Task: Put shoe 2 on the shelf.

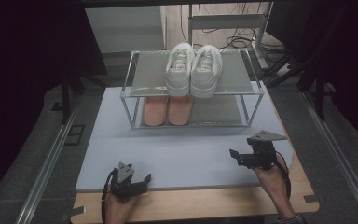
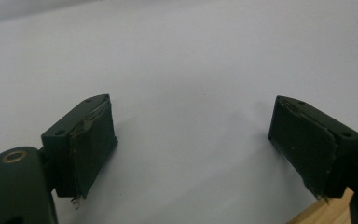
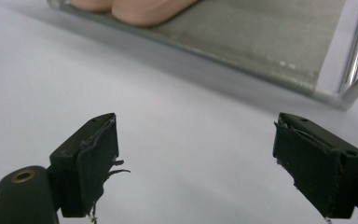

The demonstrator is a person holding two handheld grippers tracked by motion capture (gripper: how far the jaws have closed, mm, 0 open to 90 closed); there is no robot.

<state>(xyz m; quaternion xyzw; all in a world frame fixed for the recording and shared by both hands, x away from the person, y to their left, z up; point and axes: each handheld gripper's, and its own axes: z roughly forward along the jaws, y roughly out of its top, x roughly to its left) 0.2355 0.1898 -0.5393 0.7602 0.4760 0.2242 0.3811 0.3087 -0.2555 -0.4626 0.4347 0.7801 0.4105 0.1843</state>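
A two-tier metal shoe rack point(image 1: 193, 91) stands at the back of the pale mat point(image 1: 182, 154). A pair of white sneakers point(image 1: 194, 69) rests on its top shelf. A pair of pink shoes point(image 1: 168, 111) lies on the bottom shelf, and their toes point(image 3: 135, 9) appear in the right gripper view. My left gripper point(image 1: 137, 179) is open near the mat's front left edge, with bare mat between its jaws point(image 2: 191, 140). My right gripper point(image 1: 244, 156) is open at the front right, facing the rack's lower shelf point(image 3: 261, 42), nothing between its jaws.
The wooden table edge point(image 1: 191, 205) runs along the front under the mat. Metal rails point(image 1: 51, 154) flank the table on both sides. Cables and a stand point(image 1: 256, 42) lie on the floor behind the rack.
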